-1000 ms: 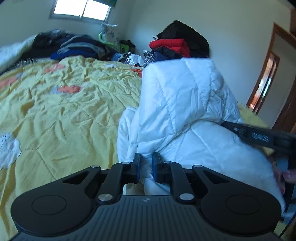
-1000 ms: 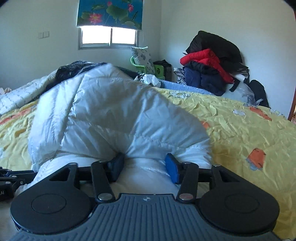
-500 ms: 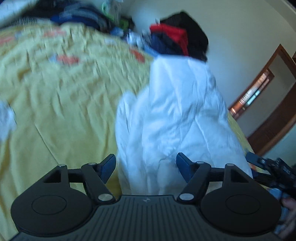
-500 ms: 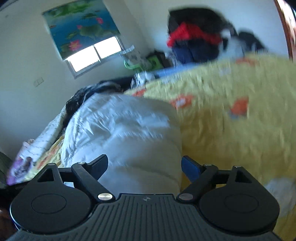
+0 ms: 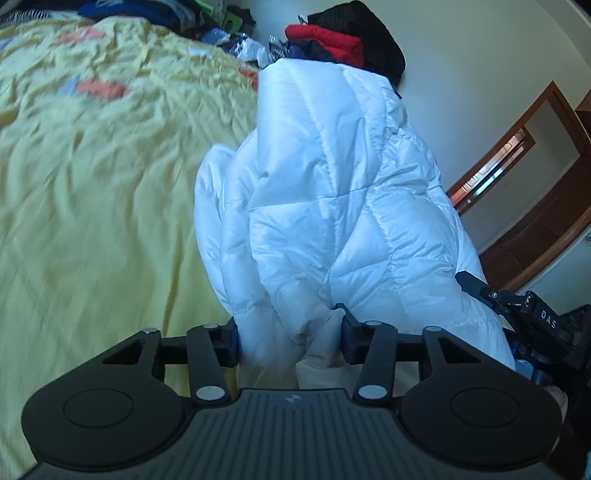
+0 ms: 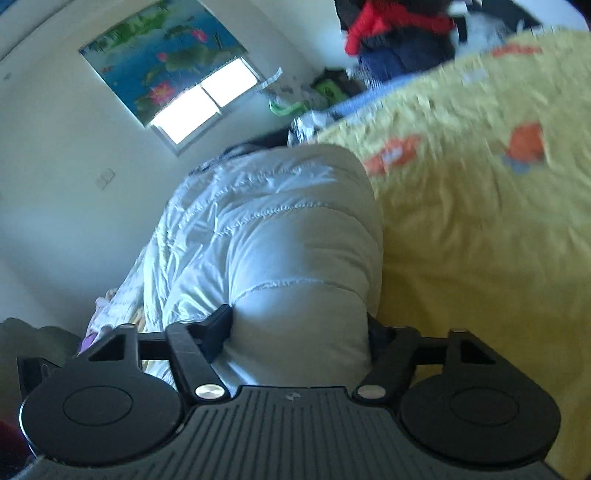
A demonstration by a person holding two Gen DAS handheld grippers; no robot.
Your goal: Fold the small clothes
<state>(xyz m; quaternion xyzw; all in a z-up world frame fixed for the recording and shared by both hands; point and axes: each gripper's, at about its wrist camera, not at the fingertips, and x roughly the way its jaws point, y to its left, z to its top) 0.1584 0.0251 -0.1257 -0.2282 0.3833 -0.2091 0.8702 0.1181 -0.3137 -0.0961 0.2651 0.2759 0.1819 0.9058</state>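
Observation:
A white quilted puffer jacket (image 5: 332, 206) lies bunched in a tall folded heap on a yellow bedspread (image 5: 92, 192). My left gripper (image 5: 290, 332) is open, its jaws either side of the jacket's near lower edge. My right gripper (image 6: 299, 325) is open, jaws wide around the jacket's (image 6: 280, 240) rounded near end. The right gripper's body also shows at the right edge of the left wrist view (image 5: 532, 314). Whether the pads press the fabric is unclear.
A pile of red, black and navy clothes (image 5: 340, 44) sits at the far end of the bed, also in the right wrist view (image 6: 399, 33). A wooden door frame (image 5: 535, 184) is at right. A window with a floral blind (image 6: 177, 74) is on the far wall.
The left gripper went from shut on the jacket's edge to open. Both grippers tilted and moved closer, and now bracket the jacket with narrower gaps than half a second ago.

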